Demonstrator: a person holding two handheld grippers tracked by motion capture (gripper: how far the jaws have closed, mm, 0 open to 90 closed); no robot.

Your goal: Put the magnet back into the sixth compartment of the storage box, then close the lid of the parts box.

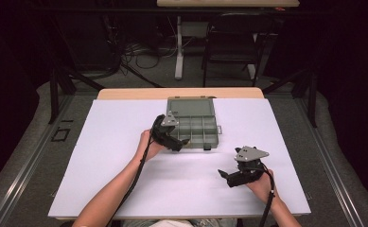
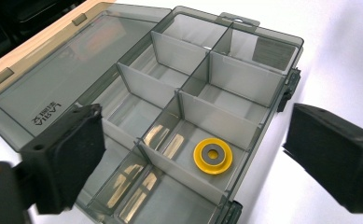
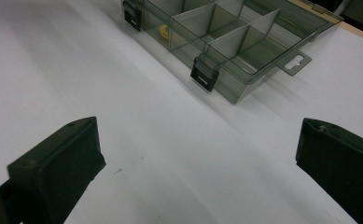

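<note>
High view overhead; both tool views share organizer box (image 1: 193, 124)

I work in what looks like a lab or recording studio. My pale wooden table (image 1: 125, 93) is covered by a large white sheet (image 1: 110, 156) and stands on grey carpet (image 1: 39, 156) edged with metal floor rails (image 1: 28, 165). Black drapes (image 1: 11, 52) darken both sides. Behind the table, a tangle of black cables (image 1: 139, 49) lies on the floor beside the white leg of a second desk (image 1: 178, 47), with 1 black chair (image 1: 233, 42) next to it. Black stand legs (image 1: 61, 80) flank the table's far corners.
</note>
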